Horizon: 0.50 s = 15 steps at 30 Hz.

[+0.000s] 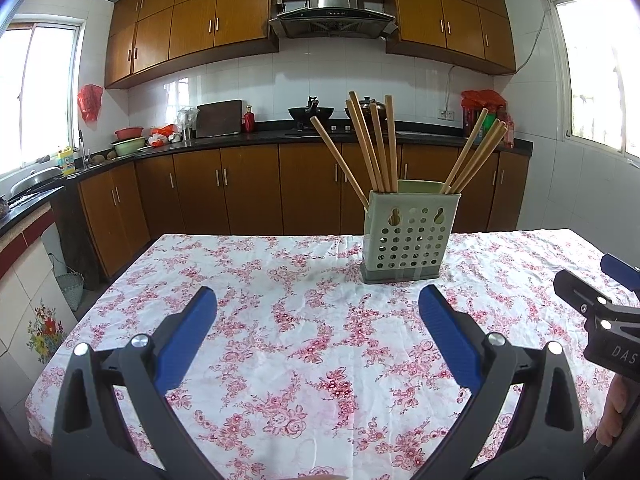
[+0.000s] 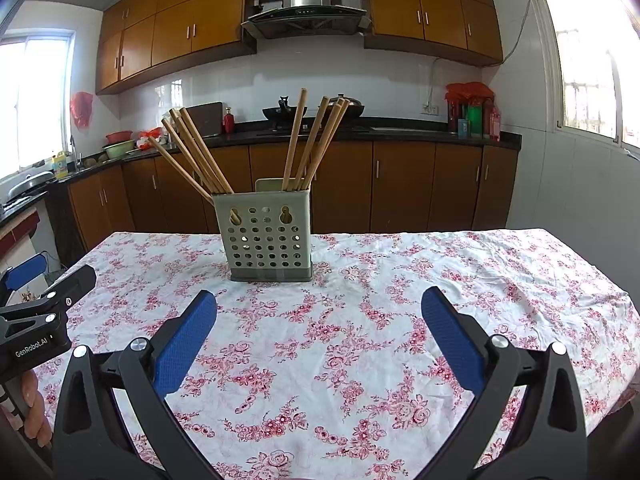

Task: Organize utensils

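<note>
A pale green perforated utensil holder (image 1: 410, 236) stands on the flowered tablecloth (image 1: 304, 320), holding several wooden chopsticks (image 1: 370, 146) that fan out left and right. It also shows in the right wrist view (image 2: 266, 236) with the chopsticks (image 2: 200, 156). My left gripper (image 1: 318, 306) is open and empty, hovering over the table short of the holder. My right gripper (image 2: 319, 308) is open and empty, also short of the holder. Each gripper shows at the edge of the other's view: the right one (image 1: 600, 304), the left one (image 2: 44, 300).
The table (image 2: 460, 280) ends just behind the holder. Beyond it run a kitchen counter (image 1: 280, 136) with woks, bowls and bottles, wooden cabinets, a range hood and windows on both sides. A tiled wall and basket stand left of the table.
</note>
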### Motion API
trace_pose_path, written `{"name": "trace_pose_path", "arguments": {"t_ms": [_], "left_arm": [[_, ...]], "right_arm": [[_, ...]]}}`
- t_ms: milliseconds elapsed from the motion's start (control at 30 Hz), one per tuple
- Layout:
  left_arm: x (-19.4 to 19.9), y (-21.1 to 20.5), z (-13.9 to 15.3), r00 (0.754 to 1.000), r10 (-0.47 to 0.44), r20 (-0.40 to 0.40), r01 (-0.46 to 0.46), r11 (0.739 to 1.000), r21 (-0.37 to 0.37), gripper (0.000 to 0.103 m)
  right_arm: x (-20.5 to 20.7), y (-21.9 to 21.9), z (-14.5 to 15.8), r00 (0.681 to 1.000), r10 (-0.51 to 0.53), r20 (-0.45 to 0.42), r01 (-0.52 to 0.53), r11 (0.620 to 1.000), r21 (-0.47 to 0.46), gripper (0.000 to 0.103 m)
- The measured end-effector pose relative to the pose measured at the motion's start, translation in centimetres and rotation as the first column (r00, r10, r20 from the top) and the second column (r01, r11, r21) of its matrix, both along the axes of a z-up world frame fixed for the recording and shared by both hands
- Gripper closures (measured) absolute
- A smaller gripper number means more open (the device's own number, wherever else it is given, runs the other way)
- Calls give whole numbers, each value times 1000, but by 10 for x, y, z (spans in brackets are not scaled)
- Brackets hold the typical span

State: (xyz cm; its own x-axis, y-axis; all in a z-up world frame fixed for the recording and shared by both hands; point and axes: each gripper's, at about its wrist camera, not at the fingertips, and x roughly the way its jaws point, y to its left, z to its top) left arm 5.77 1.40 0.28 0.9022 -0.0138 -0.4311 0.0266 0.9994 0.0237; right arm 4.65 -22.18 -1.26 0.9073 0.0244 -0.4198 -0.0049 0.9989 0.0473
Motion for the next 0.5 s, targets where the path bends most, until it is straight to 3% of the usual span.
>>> {"name": "trace_pose_path", "arguments": {"t_ms": [500], "left_arm": [[0, -1, 0, 1000, -1, 0, 1, 1000, 0, 4]], "right_arm": [[0, -1, 0, 1000, 0, -1, 0, 1000, 2, 2]]}}
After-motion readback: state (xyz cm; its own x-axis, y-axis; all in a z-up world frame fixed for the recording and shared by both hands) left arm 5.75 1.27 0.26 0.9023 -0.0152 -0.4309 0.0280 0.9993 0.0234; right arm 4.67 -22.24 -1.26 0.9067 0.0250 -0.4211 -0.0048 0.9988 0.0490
